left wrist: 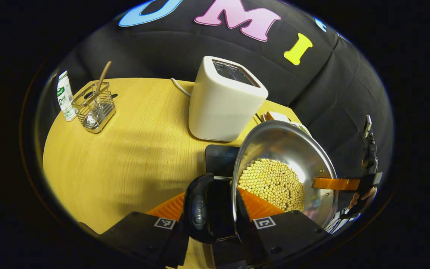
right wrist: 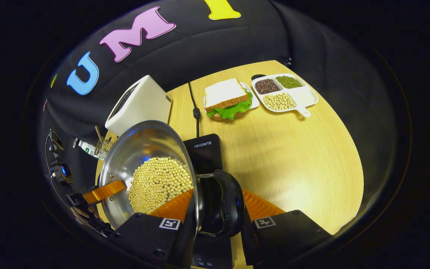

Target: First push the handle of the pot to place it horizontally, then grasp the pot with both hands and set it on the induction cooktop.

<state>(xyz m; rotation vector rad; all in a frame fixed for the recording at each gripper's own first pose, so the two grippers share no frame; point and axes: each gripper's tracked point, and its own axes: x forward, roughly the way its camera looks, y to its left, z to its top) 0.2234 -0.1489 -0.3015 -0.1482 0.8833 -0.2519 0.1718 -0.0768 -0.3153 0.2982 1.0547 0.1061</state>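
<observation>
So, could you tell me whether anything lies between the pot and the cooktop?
Nothing visible does: the pot, held by both handles, hangs right over the bare cooktop; the toaster and sandwich stand off to the sides.

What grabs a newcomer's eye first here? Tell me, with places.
The steel pot heaped with pale beans, held over the black induction cooktop, left gripper and right gripper each clamping a side handle. Behind it stands a white toaster; a sandwich sits farther back.
</observation>
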